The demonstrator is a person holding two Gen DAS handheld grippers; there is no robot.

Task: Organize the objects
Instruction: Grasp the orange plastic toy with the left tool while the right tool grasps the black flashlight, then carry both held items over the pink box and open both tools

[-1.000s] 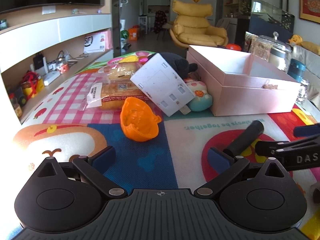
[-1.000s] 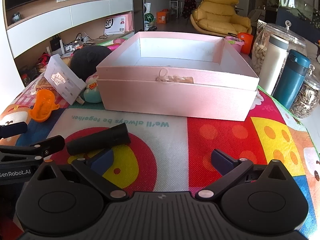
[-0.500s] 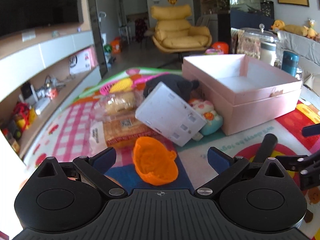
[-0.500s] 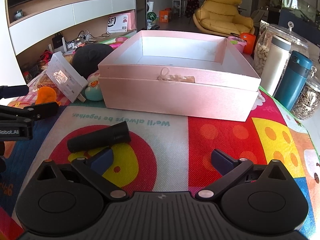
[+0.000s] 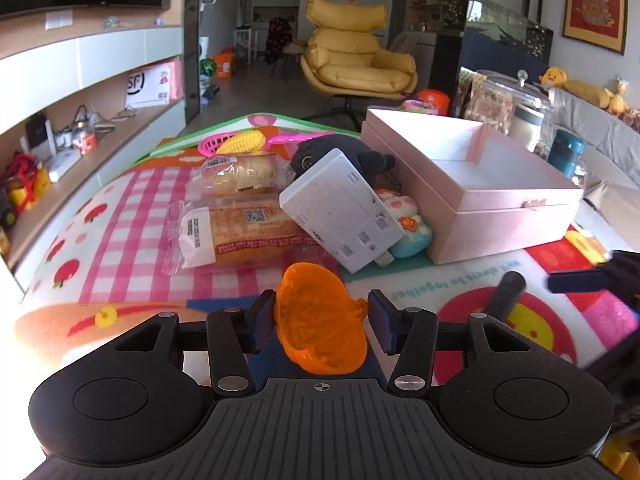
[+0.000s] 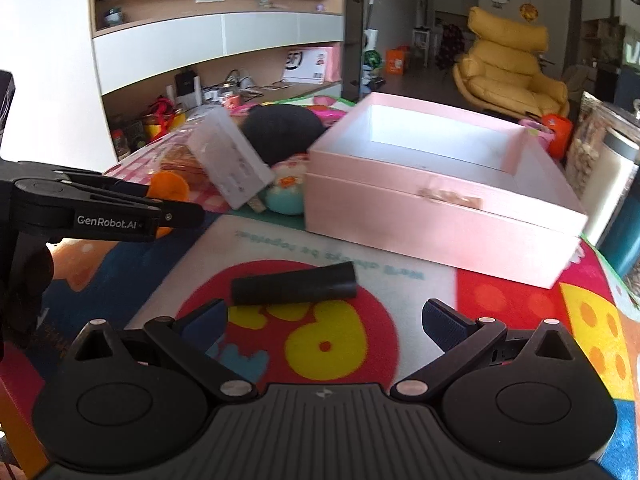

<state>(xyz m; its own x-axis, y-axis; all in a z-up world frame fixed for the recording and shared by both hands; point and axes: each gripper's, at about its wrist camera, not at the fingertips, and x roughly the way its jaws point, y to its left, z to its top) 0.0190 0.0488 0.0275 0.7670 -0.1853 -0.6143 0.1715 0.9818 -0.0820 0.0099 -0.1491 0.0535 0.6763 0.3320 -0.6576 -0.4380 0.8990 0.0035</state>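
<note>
We hold the left gripper around the orange mould; its jaws have just been closing, and the pads now stand against the mould on both sides, so we read it as clenched on the mould. The mould sits at 6 o'clock in the left wrist view, over the play mat.

At 12 o'clock from the mould lies the white case, tilted against the black plush. At 11 o'clock lie two wrapped bread packs, one behind the other. A small pastel toy sits at 1 o'clock, just beside the case and near the pink box, which stands open at 2 o'clock. A toy corn cob lies on a pink scoop beyond the bread.

The right gripper is released, its jaws wide apart with nothing between them. A black cylinder lies on the mat at 12 o'clock, just beyond its fingertips and apart from them. The pink box sits at 1 o'clock in this view. The left gripper shows at 9 o'clock, with the mould partly hidden behind it
</note>
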